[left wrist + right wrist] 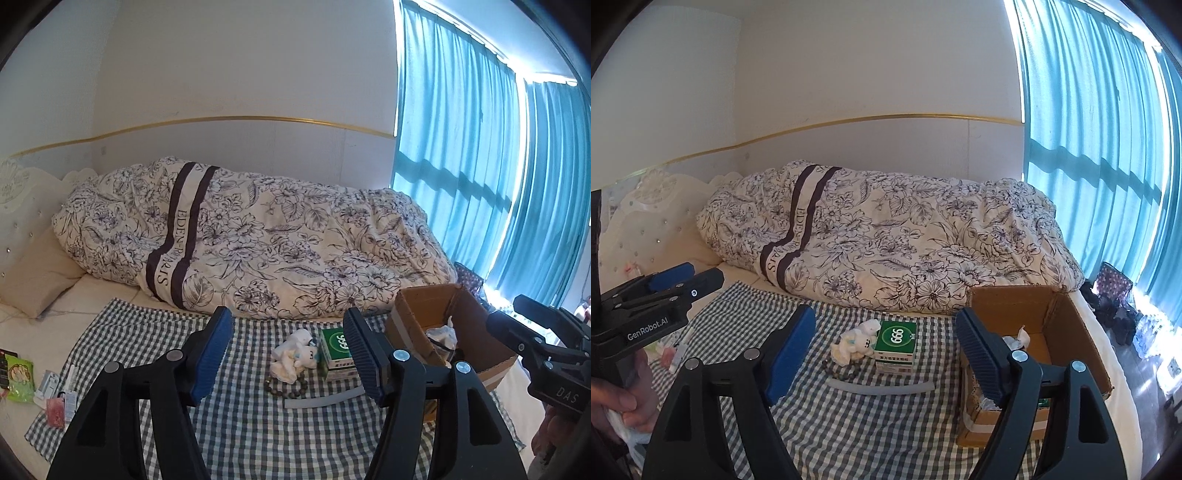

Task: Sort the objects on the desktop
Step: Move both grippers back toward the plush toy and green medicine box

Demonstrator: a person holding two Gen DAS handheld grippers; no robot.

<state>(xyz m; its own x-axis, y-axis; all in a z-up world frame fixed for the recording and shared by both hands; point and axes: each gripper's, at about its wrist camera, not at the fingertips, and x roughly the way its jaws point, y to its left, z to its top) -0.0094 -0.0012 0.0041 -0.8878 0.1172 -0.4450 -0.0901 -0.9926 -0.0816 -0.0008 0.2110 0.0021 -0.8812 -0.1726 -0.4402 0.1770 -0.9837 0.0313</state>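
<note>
A rumpled floral duvet (258, 240) with a dark stripe fills the middle of the frame on the bed, a beige pillow (37, 284) at the left edge beside a white tufted headboard (22, 199), and teal curtains (480, 166) hang at the right.

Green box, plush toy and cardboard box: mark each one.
Green box (896, 338), right wrist view, green top face.
Plush toy (857, 341), right wrist view, its body.
Cardboard box (1071, 325), right wrist view, inner right wall.
</note>
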